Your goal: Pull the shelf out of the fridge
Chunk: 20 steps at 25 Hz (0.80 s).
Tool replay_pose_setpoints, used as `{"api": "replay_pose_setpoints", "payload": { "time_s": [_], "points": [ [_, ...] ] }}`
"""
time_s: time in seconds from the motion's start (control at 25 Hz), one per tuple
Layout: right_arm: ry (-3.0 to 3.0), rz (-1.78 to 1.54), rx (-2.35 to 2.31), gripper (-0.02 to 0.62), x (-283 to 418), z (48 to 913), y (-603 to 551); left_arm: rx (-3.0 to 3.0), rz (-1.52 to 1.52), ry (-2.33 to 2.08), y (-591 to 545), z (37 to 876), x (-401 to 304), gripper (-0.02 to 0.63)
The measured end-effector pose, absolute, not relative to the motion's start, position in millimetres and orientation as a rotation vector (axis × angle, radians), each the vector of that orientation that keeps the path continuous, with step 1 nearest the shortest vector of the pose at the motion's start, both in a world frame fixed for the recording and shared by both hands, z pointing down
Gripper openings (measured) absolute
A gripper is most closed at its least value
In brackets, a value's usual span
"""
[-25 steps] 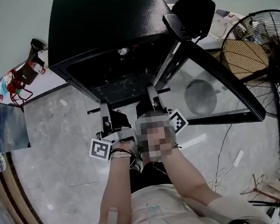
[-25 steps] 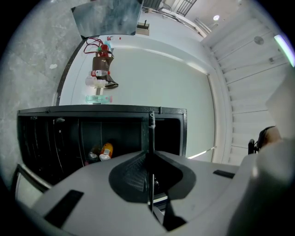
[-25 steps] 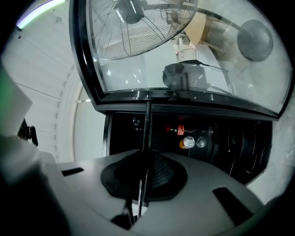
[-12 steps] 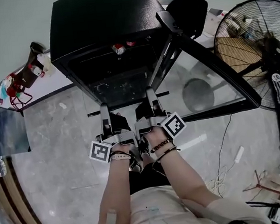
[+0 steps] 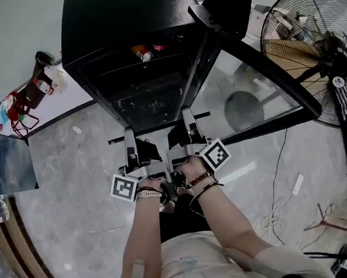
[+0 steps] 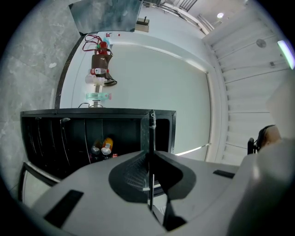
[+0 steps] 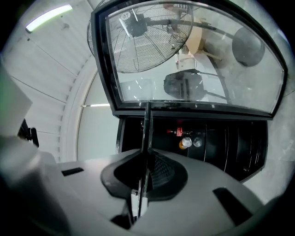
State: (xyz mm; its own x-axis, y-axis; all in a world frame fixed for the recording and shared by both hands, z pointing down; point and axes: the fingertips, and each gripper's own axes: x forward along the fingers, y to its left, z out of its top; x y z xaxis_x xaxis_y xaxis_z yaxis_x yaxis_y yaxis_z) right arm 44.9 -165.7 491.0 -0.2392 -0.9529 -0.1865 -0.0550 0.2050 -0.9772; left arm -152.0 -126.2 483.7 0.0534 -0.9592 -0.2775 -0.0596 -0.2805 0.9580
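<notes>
Black boxy fridge (image 5: 123, 22) stands with its glass door (image 5: 247, 99) swung open. A thin wire shelf (image 6: 85, 138) sits inside, near some drink cans (image 6: 102, 146). Left gripper (image 5: 129, 136) and right gripper (image 5: 187, 114) point at the opening, both with jaws pressed together and nothing visible between them. Thin dark bar (image 5: 159, 126) crosses just by their tips.
</notes>
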Motion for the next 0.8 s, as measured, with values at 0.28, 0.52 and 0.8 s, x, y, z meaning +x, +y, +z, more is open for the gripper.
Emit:
{"api": "replay_pose_setpoints", "payload": {
  "time_s": [0.28, 0.52, 0.8],
  "points": [
    [1.551, -1.192, -0.972, 0.029, 50.3, 489.6, -165.2, 1.504, -1.366, -1.073, -122.7, 481.7, -145.1, 0.025],
    [1.563, -1.22, -0.954, 0.029, 54.9, 490.8, -164.4, 1.494, -1.387, -1.089, -116.6, 480.5, -138.9, 0.026],
    [1.569, -1.237, -0.938, 0.029, 56.1, 491.0, -164.5, 1.499, -1.396, -1.108, -112.9, 479.8, -136.6, 0.026]
  ]
}}
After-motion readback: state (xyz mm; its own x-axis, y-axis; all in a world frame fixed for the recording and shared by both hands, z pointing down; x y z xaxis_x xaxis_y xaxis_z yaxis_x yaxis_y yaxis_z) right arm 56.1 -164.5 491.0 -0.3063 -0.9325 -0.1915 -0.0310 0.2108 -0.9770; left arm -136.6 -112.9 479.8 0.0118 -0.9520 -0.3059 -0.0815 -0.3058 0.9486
